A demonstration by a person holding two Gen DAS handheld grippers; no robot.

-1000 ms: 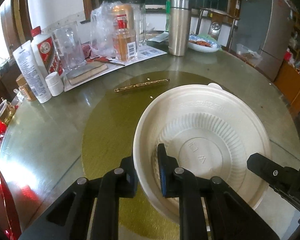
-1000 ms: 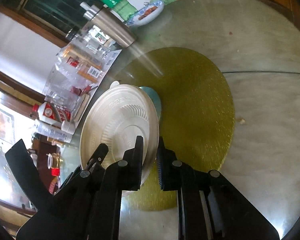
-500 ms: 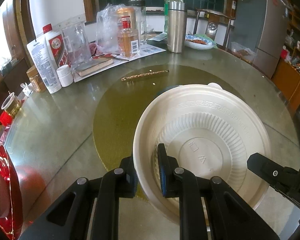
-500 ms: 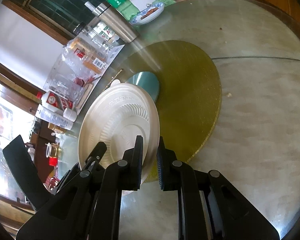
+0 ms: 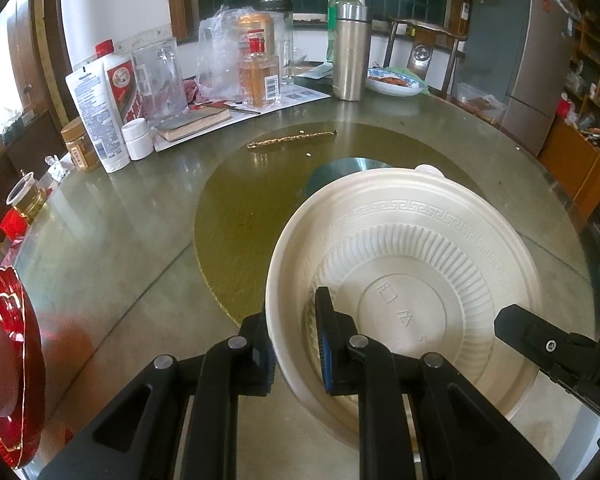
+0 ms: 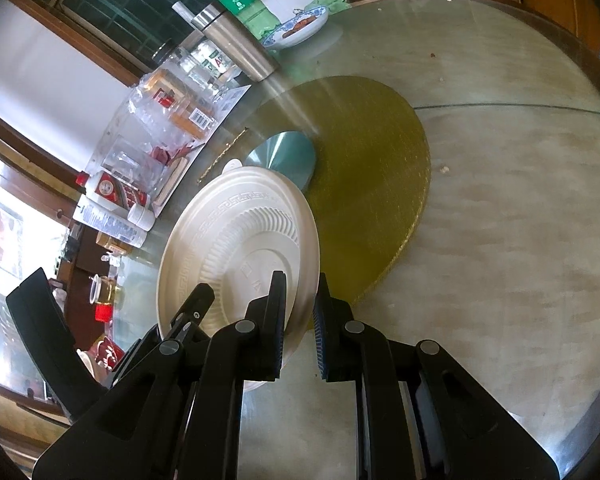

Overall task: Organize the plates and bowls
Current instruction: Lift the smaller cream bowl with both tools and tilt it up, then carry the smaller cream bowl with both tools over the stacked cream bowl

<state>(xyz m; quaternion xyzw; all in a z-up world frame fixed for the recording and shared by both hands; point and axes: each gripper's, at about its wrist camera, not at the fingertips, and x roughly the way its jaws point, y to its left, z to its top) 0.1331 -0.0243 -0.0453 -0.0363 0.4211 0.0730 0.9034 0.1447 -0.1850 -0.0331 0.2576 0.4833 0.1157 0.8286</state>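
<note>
Plate (image 5: 404, 264): white, held above the table (image 5: 112, 240), partly over the gold disc (image 5: 240, 208).
Left hand-held gripper (image 5: 294, 344): pinching the plate's near-left rim.
Right hand-held gripper (image 6: 300, 320): pinching the opposite rim edge.

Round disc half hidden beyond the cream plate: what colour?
Metallic teal-blue disc, lying on the gold turntable; clearest in the right wrist view.

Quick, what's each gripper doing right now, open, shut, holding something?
Left gripper: shut on the rim of the round cream plastic plate.
Right gripper: shut on the same plate's opposite rim.
</note>
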